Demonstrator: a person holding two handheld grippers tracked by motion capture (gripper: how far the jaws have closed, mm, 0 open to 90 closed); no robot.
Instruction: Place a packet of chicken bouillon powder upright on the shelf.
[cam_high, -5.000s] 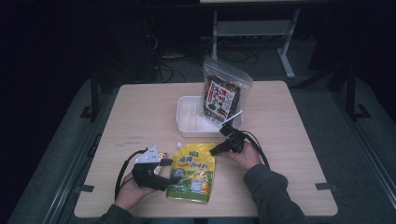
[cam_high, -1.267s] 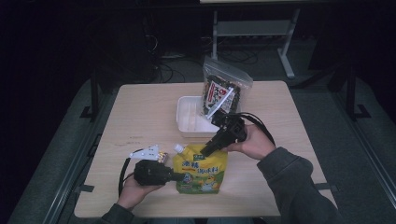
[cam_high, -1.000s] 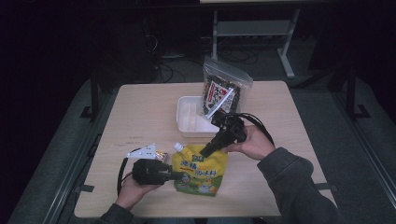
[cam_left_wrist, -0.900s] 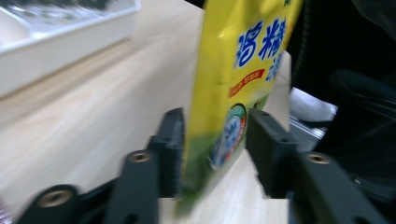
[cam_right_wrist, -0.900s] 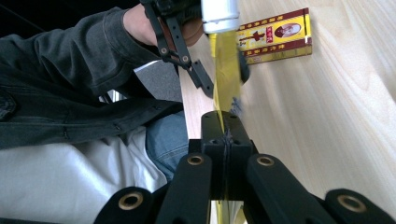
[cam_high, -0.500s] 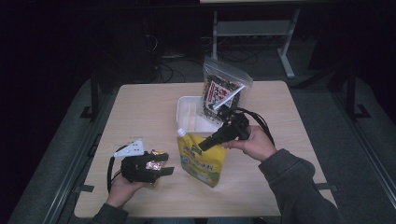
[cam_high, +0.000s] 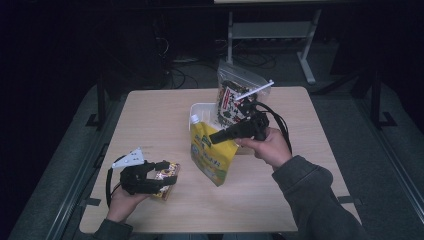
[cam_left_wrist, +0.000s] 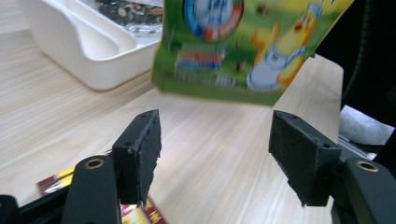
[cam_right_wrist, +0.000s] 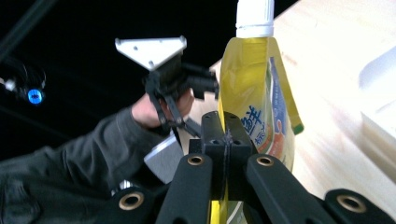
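My right gripper (cam_high: 219, 136) is shut on the upper edge of a yellow spouted drink pouch (cam_high: 212, 157) and holds it upright, bottom corner just above the table. In the right gripper view the jaws (cam_right_wrist: 226, 140) pinch the pouch (cam_right_wrist: 252, 70) below its white cap. My left gripper (cam_high: 166, 172) sits low at the front left, over a small red and yellow packet (cam_high: 161, 195). Its jaws have just been opening and stand apart with nothing between them (cam_left_wrist: 217, 154). The pouch (cam_left_wrist: 247, 46) hangs ahead of them.
A white tray (cam_high: 200, 107) stands mid-table behind the pouch, with a clear zip bag of dark snacks (cam_high: 235, 95) leaning in it. The tray (cam_left_wrist: 84, 46) lies to the left ahead of my left gripper. The table's front edge is close to my left hand.
The right gripper raised the pouch from lying flat to hanging upright. The left gripper came away from the pouch's lower edge, opened, and drew back to the left, over the small packet.
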